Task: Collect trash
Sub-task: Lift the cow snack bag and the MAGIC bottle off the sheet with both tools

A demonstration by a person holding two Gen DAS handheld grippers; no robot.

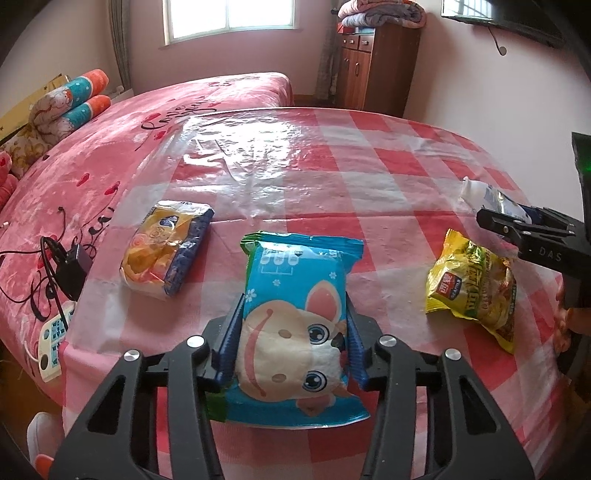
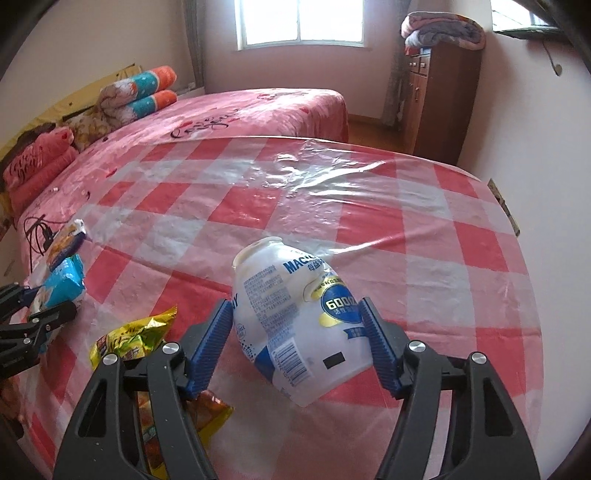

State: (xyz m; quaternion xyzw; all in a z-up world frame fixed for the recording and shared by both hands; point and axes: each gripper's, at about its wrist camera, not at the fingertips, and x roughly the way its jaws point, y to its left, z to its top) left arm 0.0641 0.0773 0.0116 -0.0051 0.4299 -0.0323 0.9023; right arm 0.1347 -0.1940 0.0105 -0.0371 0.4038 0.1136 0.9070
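The left gripper [image 1: 291, 332] is squeezing a soft, light packet [image 1: 295, 314] at mid-body; the right gripper [image 2: 297, 345] is clamping a light, slippery bottle [image 2: 295, 314] around its belly.

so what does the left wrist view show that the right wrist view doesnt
Only the left wrist view: the whole blue cartoon snack packet pinched between the left gripper jaws, and a white remote on the bed.

Only the right wrist view: the full white drink bottle lying between the right gripper jaws, both pads against its sides, label readable.

Both: the red checked tablecloth, the yellow noodle packet, the orange and navy packet, the black charger, the pink bed, the wooden cabinet with folded blankets, and the window.
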